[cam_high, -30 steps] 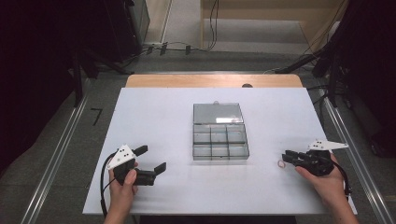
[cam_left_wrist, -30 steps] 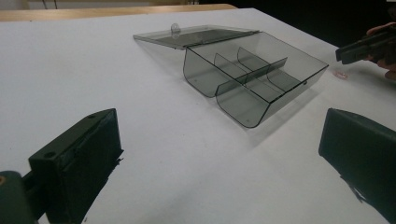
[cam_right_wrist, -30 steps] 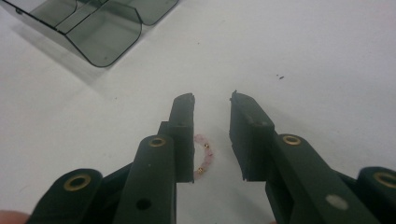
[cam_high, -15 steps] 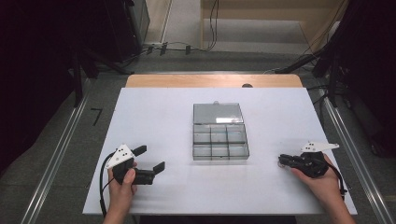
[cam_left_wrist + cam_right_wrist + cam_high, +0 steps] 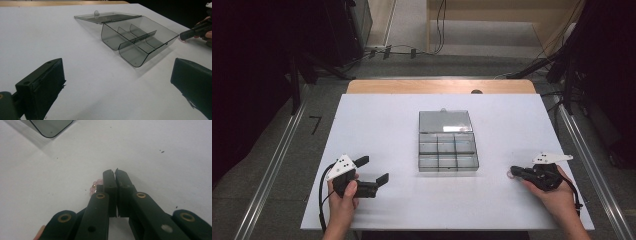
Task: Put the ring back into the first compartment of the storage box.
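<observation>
Seen up close from the right gripper view: right gripper [image 5: 115,173] closed, jaws just drawn together, on one pink bead bracelet [image 5: 94,187] peeking out at 9 o'clock. Seen from the high view: one clear six-compartment box [image 5: 447,153], lid open, mid-table [image 5: 377,125]; left gripper [image 5: 374,170] open at 8 o'clock of box.

White table [image 5: 382,130]. Open clear compartment box [image 5: 447,150] at centre, lid flat twd far edge. Small pink bead item [image 5: 94,187] nr right edge, w/ near corner close by.
</observation>
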`<state>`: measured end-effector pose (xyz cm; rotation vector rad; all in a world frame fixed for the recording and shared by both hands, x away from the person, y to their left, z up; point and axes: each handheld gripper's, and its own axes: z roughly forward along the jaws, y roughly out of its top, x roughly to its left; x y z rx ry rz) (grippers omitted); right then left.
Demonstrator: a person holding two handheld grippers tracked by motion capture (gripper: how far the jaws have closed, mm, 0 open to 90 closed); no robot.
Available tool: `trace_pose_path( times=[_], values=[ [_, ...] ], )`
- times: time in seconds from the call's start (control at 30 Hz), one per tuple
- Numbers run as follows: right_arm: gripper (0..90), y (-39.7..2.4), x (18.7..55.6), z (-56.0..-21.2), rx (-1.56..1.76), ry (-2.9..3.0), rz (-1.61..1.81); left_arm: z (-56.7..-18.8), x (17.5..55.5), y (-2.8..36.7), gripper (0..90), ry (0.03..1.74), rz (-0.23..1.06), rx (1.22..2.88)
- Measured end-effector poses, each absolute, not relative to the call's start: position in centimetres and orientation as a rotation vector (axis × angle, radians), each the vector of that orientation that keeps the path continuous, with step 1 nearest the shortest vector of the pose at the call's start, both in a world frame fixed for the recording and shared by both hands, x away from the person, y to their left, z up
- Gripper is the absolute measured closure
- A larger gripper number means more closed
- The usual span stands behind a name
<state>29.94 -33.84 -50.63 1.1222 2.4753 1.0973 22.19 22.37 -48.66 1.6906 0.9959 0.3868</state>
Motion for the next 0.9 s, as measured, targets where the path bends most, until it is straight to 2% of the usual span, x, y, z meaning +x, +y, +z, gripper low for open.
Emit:
trace_pose_path(
  times=[0.9],
  values=[
    [87.0,-34.2,29.7,-48.7,1.130,2.372,1.237,-48.6,22.4,22.3,0.0,0.989,0.392,1.678]
  ],
)
